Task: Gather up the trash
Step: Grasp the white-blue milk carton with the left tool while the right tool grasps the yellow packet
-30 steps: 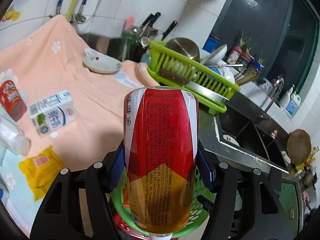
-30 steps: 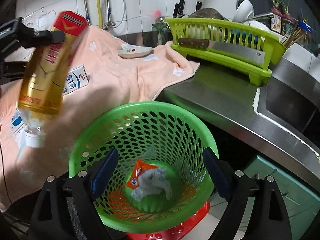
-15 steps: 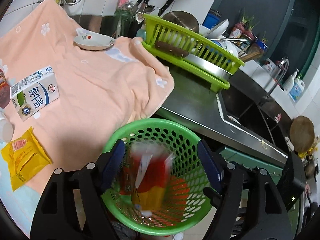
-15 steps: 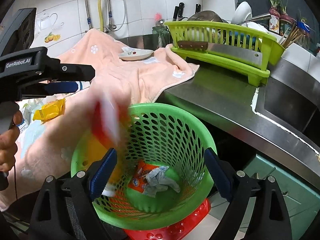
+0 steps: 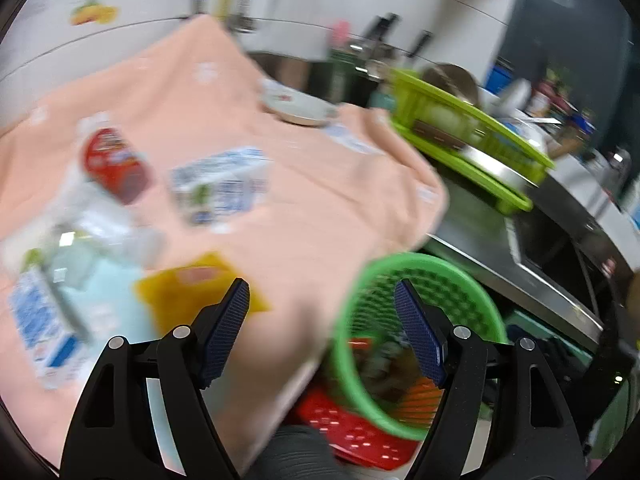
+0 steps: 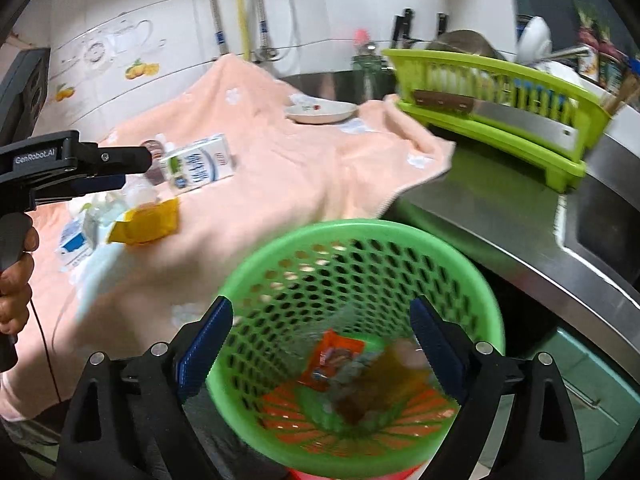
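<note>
A green mesh basket (image 6: 280, 272) sits below the counter edge, under my right gripper (image 6: 320, 344), which is open and empty above it. In the basket lie the red and gold can (image 6: 376, 388), blurred, and an orange wrapper (image 6: 332, 356). My left gripper (image 5: 322, 332) is open and empty, over the peach towel's edge (image 5: 280, 240), left of the basket (image 5: 472, 292). On the towel lie a yellow packet (image 5: 192, 292), a milk carton (image 5: 220, 188), a red-labelled bottle (image 5: 112, 164) and a blue carton (image 5: 40, 328). The left gripper shows in the right wrist view (image 6: 132, 168).
A white dish (image 6: 320, 112) sits at the towel's far end. A lime dish rack (image 6: 500, 92) with a cleaver stands on the steel counter (image 6: 500, 216), and a sink (image 5: 560, 240) lies beyond. A red crate (image 5: 352, 432) is under the basket.
My left gripper let go of the can, which fell into the basket. The left gripper has since swung left over the towel.
</note>
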A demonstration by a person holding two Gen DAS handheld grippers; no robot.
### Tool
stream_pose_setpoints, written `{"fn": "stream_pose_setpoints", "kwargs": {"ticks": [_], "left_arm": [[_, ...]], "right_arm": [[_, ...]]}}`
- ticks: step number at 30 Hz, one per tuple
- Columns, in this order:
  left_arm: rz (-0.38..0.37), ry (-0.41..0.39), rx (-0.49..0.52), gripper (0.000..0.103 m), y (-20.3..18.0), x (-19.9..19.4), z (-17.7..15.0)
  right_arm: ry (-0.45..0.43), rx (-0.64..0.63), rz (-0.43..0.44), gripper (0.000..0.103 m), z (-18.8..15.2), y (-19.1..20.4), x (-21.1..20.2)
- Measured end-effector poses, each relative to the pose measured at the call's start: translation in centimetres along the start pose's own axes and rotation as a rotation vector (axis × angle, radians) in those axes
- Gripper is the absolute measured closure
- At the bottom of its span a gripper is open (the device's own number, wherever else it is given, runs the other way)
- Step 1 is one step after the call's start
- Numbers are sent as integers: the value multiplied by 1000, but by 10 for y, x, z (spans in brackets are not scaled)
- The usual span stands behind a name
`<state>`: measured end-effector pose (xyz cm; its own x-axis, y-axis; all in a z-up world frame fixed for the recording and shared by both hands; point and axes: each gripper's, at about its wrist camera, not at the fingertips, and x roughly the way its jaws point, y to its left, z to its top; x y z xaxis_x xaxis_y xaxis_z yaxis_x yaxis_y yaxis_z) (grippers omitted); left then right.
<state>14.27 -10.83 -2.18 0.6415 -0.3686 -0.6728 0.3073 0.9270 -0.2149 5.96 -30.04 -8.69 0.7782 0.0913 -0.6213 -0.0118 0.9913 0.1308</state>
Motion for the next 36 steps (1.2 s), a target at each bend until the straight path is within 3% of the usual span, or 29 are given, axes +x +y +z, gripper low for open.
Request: {"fn": "stream_pose_setpoints", "kwargs": {"ticks": [10, 15, 22, 36], "left_arm": [[317, -71, -186, 21, 114, -41, 1], [431, -79, -280, 11, 163, -54, -5], [447, -24, -444, 8, 210, -45, -10], [483, 75, -510, 8, 229, -7, -14]], "right_arm": [[6, -59, 120, 15, 22, 50, 16], [10, -98, 173, 15, 34, 76, 25], [24, -132, 254, 14, 50, 109, 43], [105, -175, 344, 14, 68, 153, 92]]}}
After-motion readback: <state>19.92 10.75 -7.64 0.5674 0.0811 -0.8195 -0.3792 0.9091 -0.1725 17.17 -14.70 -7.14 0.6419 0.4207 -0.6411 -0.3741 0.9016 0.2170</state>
